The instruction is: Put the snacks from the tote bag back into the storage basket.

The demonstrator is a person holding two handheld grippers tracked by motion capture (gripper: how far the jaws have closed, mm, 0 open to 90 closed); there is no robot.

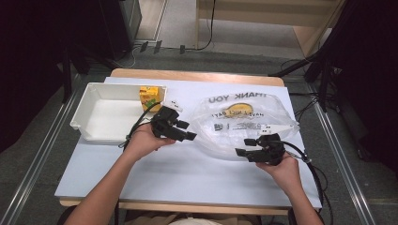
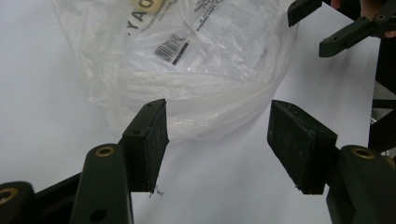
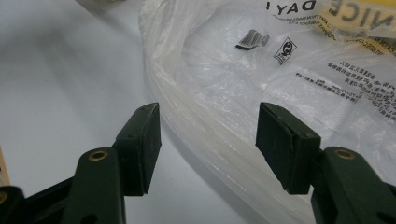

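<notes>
A clear plastic bag [image 1: 244, 123] printed with "THANK YOU" and a yellow logo lies puffed up on the white table top [image 1: 187, 173]. My left gripper [image 1: 189, 131] stands open just left of the bag, its jaws pointing at the bag's left edge. In the left gripper view the bag's rim [image 2: 196, 93] lies just beyond my open left gripper [image 2: 217, 135]. My right gripper [image 1: 244, 146] is open at the bag's near right edge. In the right gripper view the bag's rolled edge [image 3: 205, 126] runs between the spread jaws of my right gripper [image 3: 210, 140], and the pads do not press on it.
A white tray [image 1: 94, 119] sits at the table's left, with a yellow carton [image 1: 149, 96] at its far right corner. A small white item [image 1: 174, 104] lies between tray and bag. Black stands and cables flank the table on the floor.
</notes>
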